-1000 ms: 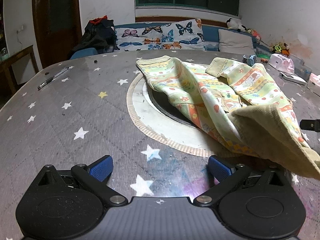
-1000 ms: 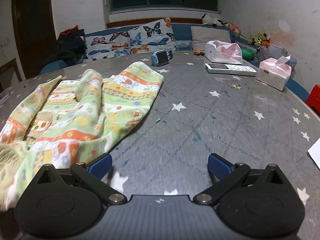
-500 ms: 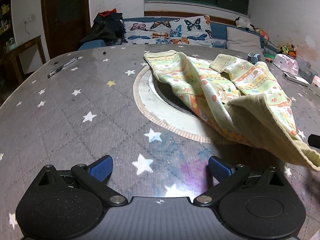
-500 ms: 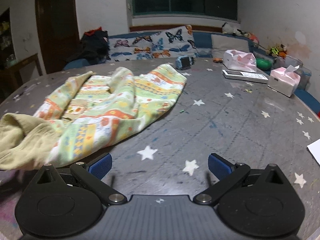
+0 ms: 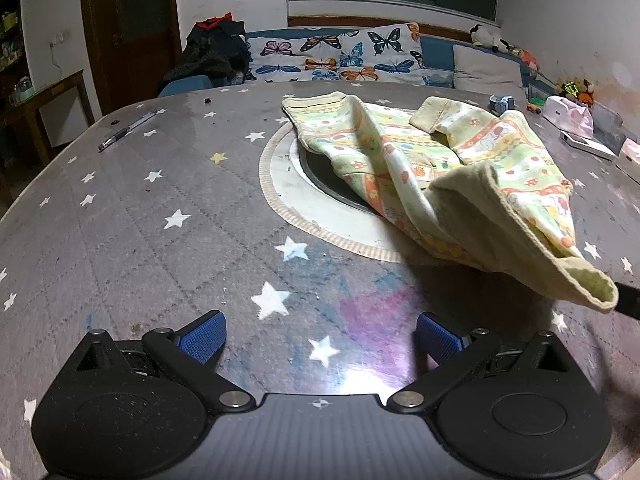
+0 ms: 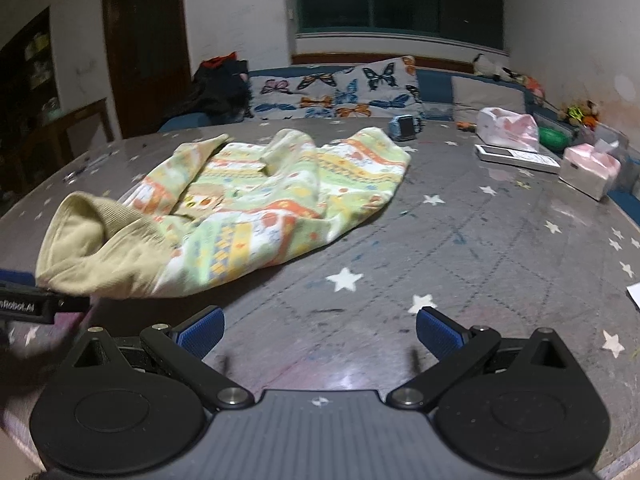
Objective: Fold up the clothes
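Observation:
A patterned green, yellow and orange child's garment (image 5: 460, 172) lies crumpled on the grey star-print table, partly over the round centre plate (image 5: 292, 196). Its plain yellow waistband (image 5: 520, 256) faces me and lies nearest. In the right wrist view the garment (image 6: 256, 208) lies ahead to the left, waistband (image 6: 104, 252) at the near left. My left gripper (image 5: 320, 336) is open and empty, short of the garment. My right gripper (image 6: 320, 332) is open and empty over bare table, to the right of the waistband.
A pen (image 5: 128, 130) lies at the far left of the table. A smartwatch (image 6: 406, 127), a white remote (image 6: 516, 156), and pink tissue packs (image 6: 590, 168) sit at the far right. A butterfly-print sofa (image 5: 340, 60) stands behind the table.
Both grippers have drawn back toward the near edge of the table, so the garment sits farther ahead. The waistband edge now lies lower. Both stay open.

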The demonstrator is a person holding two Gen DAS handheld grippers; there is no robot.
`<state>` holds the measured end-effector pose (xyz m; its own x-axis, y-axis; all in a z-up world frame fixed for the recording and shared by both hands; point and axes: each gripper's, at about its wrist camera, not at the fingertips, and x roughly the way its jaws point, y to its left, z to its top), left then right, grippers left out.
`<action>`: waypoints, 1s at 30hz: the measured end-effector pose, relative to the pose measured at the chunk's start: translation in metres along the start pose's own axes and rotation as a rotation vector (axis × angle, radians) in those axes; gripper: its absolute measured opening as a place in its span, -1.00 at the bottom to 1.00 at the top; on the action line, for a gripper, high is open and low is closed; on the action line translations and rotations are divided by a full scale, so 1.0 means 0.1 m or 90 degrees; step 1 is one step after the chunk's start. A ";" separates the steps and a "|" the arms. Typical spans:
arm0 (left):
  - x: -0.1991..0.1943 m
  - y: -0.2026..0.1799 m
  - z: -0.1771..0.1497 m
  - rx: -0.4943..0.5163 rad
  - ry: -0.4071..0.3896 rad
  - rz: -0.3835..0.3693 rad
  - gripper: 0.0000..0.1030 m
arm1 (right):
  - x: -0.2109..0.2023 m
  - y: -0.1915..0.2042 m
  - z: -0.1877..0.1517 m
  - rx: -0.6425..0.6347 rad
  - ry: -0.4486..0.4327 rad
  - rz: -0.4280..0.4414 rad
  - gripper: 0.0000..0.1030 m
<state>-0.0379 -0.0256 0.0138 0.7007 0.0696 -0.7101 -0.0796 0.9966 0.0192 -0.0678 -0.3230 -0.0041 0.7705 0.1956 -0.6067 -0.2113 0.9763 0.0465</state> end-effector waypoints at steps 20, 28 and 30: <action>-0.06 -0.12 -0.01 0.023 0.005 0.007 1.00 | -0.01 0.23 -0.01 -0.037 0.011 0.044 1.00; -0.06 -0.12 0.01 0.025 0.007 0.011 1.00 | 0.02 0.25 0.01 -0.039 0.012 0.050 1.00; -0.06 -0.12 0.02 0.025 0.006 0.012 1.00 | 0.02 0.25 0.02 -0.038 0.012 0.052 1.00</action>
<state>-0.0400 -0.0381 0.0190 0.6925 0.0885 -0.7160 -0.0655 0.9961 0.0598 -0.0702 -0.2981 -0.0025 0.7379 0.2716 -0.6179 -0.3081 0.9500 0.0496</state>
